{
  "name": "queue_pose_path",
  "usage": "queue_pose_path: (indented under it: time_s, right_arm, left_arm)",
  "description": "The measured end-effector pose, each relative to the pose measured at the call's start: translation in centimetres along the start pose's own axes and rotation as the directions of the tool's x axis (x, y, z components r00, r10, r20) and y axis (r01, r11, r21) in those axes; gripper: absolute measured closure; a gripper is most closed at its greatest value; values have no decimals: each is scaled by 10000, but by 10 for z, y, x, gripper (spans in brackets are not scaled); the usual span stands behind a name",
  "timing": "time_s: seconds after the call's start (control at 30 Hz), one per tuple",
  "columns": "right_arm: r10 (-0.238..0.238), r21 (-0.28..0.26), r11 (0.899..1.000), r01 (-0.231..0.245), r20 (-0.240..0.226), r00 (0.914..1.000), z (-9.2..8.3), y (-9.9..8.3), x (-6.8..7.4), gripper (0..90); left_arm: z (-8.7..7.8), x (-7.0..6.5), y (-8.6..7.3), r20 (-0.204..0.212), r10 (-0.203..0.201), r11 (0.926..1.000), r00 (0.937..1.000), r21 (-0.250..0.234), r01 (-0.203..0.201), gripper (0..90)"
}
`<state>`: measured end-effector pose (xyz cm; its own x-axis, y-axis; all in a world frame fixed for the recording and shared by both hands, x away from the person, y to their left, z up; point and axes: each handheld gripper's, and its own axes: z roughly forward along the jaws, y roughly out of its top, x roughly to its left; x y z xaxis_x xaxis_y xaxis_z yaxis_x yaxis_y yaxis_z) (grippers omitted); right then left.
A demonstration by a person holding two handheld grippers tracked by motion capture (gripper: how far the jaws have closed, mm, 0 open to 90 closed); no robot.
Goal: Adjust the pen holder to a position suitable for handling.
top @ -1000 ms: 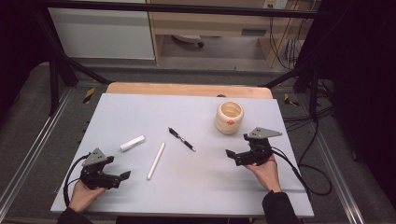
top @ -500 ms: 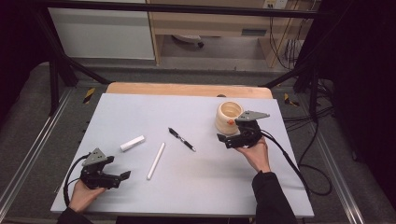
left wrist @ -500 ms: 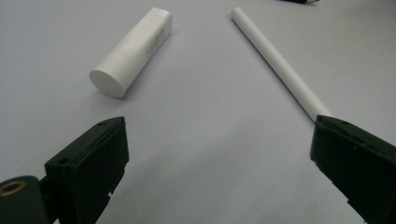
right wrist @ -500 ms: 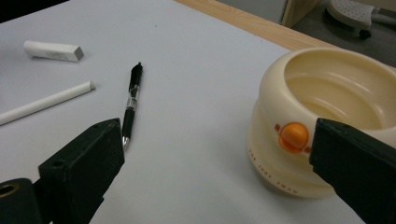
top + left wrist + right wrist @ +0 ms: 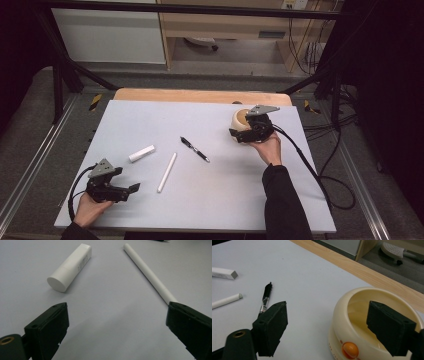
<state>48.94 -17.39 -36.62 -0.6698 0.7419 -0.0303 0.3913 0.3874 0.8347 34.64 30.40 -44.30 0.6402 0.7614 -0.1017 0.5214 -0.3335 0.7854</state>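
A cream bowl (image 5: 239, 119) with an orange mark (image 5: 350, 349) stands at the table's back right. My right gripper (image 5: 241, 132) is at the bowl, open. Its jaws have just been closing. One jaw hangs over the bowl's (image 5: 362, 322) hollow and the other stands outside, apart from the wall, so the near rim lies between them (image 5: 328, 308). My left gripper (image 5: 131, 189) rests open at the front left, nothing between its jaws (image 5: 116, 310). Ahead of it lie a white capped tube (image 5: 70, 267) and a white stick (image 5: 147, 272).
A black pen (image 5: 194, 149) lies mid-table, left of the bowl, and shows beyond my right jaw (image 5: 265, 300). The tube (image 5: 141, 153) and stick (image 5: 167, 172) lie left of centre. A wooden strip (image 5: 200, 95) borders the grey board's (image 5: 225, 200) far edge.
My right hand has travelled from the front right of the table up and away to the bowl, and its jaws have narrowed. The left hand has stayed put.
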Motion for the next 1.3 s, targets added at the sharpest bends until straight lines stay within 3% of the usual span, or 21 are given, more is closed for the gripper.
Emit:
queue_pose_path:
  time_s: [0.27,0.73,1.0,1.3]
  right_arm:
    - [-79,388,9992,76,81,9999,13,4,-8,328]
    - [-465,1090,9931,434,259,9986,26,-2,-13,491]
    - [-973,1234,9881,920,375,9946,28,-4,-13,584]
    - [-1483,1013,9844,1439,371,9882,22,-4,-12,687]
  left_arm:
    - [0,0,0,17,8,10000,10000,4,-8,49]
    - [0,0,0,43,3,10000,10000,10,-3,50]
    - [1,0,0,38,-10,10000,10000,-3,10,50]
    - [0,0,0,55,20,10000,10000,9,-20,51]
